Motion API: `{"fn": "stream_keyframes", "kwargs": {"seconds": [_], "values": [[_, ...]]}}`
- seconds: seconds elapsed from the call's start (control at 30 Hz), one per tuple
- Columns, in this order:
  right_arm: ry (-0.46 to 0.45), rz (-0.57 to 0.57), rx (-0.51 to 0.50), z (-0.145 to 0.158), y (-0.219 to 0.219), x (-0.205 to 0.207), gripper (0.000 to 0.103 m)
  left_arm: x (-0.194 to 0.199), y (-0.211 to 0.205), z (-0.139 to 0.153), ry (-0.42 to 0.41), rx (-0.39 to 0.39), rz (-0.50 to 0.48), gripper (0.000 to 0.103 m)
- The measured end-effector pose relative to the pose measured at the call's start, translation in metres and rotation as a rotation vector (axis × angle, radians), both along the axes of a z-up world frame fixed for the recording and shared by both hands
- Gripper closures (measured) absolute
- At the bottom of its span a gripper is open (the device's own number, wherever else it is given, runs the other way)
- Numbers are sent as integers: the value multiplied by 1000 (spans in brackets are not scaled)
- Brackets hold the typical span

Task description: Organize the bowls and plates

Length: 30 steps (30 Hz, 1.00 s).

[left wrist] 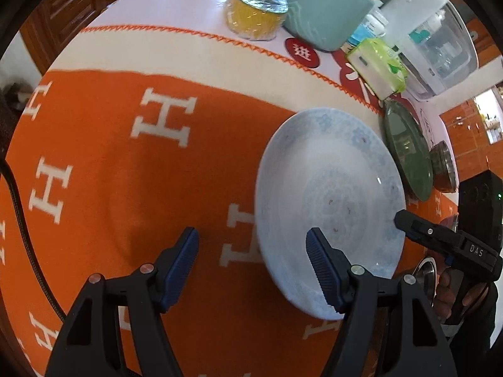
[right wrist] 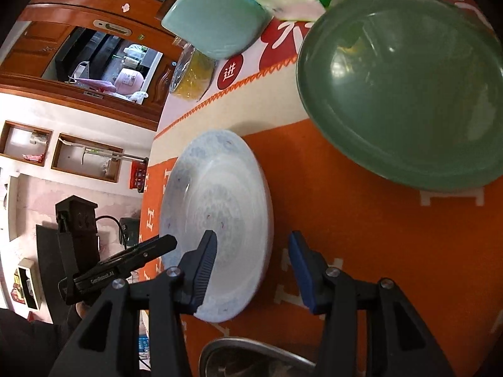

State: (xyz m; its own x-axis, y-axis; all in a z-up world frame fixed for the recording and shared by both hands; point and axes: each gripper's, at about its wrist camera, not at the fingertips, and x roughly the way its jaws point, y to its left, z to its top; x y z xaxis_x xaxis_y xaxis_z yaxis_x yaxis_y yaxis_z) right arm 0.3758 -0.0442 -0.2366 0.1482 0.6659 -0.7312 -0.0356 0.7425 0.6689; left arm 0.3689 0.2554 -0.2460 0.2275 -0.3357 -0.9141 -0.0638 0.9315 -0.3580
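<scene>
Left wrist view, "DAS" on right hand-held gripper, "H"-patterned orange cloth

Tissue pack beside mint container and yellow tub.

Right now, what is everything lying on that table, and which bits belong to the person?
Blanket: one, orange with white H letters, spread over the table.
Pale blue plate: one, patterned rim, on the blanket between both grippers.
Green plate: one, dark green, beyond the blue plate.
Metal bowls: at least two, steel, by the green plate and near the right gripper.
Tissue pack: one, green and white, behind the plates.
Mint container: one, pale green, at the back.
Yellow tub: one, foil lid, beside it.
White appliance: one, back corner.
Left gripper: black, blue pads, open astride the plate's edge.
Right gripper: same, open astride the opposite edge.
</scene>
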Motion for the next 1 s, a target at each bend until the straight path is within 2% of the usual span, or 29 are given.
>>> {"fn": "stream_keyframes", "kwargs": {"seconds": [0.23, 0.3, 0.43, 0.5, 0.6, 0.7, 0.87, 1.0], "values": [[-11, 17, 33, -2, 0, 1, 56, 15, -16, -1, -17, 17, -40, 35], [-10, 15, 42, -3, -2, 1, 59, 17, -21, -1, -31, 31, -61, 35], [-1, 2, 45, -8, -4, 2, 74, 18, -29, -1, -55, 56, -76, 36], [1, 0, 52, -9, -4, 2, 77, 17, -30, -1, -60, 66, -80, 36], [1, 2, 57, -10, -6, 2, 79, 17, -31, 0, -67, 66, -82, 42], [5, 2, 60, -12, -8, 3, 83, 17, -32, 0, -71, 53, -92, 54], [9, 1, 63, -14, -10, 3, 87, 15, -33, 0, -81, 59, -89, 58], [20, -11, 70, -16, -11, 3, 90, 15, -28, -1, -78, 56, -76, 67]]}}
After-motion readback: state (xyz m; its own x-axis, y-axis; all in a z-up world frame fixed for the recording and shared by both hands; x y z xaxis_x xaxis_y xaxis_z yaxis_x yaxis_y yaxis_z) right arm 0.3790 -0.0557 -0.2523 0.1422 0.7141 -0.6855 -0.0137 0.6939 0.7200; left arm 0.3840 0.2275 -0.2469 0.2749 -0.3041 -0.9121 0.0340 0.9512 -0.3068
